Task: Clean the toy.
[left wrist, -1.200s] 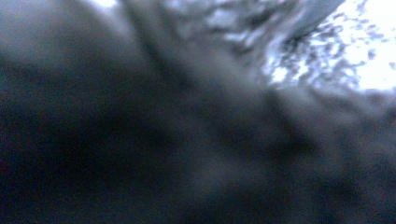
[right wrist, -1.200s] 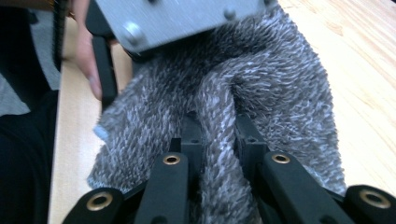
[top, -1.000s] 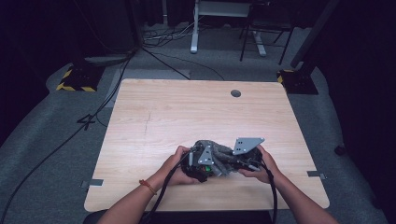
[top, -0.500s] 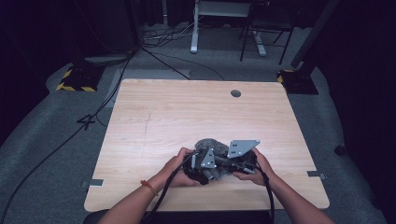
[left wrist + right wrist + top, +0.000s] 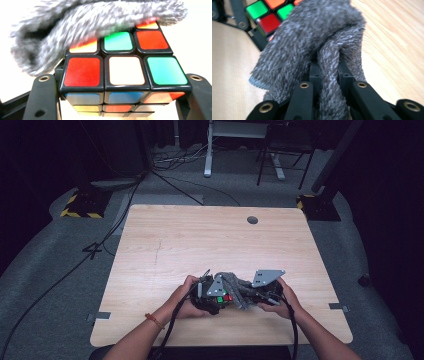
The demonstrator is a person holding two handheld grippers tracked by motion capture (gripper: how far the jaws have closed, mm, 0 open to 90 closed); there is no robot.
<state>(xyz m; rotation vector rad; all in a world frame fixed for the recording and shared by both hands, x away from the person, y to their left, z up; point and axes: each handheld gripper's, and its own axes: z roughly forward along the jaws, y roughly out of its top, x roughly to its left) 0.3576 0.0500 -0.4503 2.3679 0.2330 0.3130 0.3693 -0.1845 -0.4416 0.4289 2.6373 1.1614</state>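
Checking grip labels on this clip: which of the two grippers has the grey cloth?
The right gripper: its jaws pinch a fold of the grey cloth. The left gripper clamps the puzzle cube instead.

One puzzle cube (image 5: 125,72), one grey cloth (image 5: 312,45) (seemingly fuzzy), two grippers.

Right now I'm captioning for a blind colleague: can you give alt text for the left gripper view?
A scrambled puzzle cube sits clamped between the left gripper's two black jaws, red, white and green stickers facing up. A fuzzy grey cloth drapes over the cube's far edge.
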